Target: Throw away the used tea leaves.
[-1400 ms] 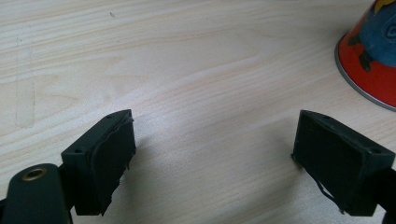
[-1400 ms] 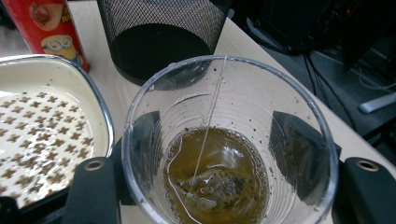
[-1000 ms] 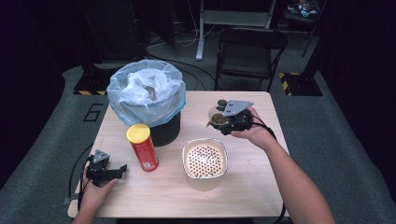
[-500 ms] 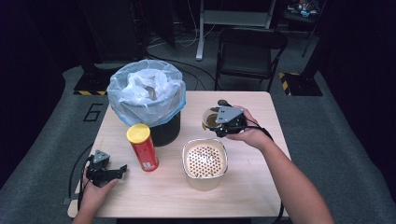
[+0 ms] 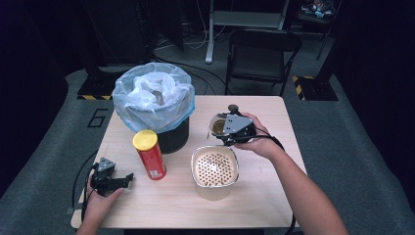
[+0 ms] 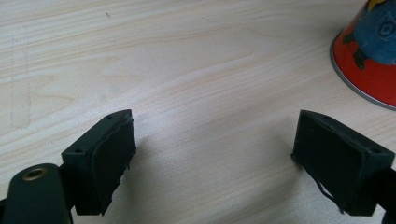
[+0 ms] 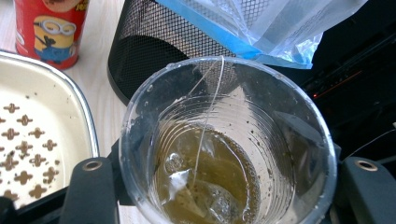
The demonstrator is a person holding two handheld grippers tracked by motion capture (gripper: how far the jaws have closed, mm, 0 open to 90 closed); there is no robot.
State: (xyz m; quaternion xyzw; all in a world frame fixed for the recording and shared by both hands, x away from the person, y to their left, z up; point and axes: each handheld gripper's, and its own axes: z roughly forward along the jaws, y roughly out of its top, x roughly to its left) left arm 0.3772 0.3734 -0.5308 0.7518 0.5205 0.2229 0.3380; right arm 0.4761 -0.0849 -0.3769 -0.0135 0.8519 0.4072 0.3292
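The clear plastic cup (image 7: 229,140) of brownish tea, a tea bag sinking inside, is sitting clenched between the right claw (image 5: 226,130) jaws. Just left of that claw, the cream perforated metal strainer tin (image 5: 214,169) is resting on the pale wooden counter (image 5: 264,196); beyond it, the black mesh bin (image 7: 159,42) is standing with its blue-edged liner. The left claw (image 6: 215,158) is lying released on the counter, the red snack tube (image 5: 149,154) just beside it.

Upright clear cup (image 7: 229,140) of tea, gripped
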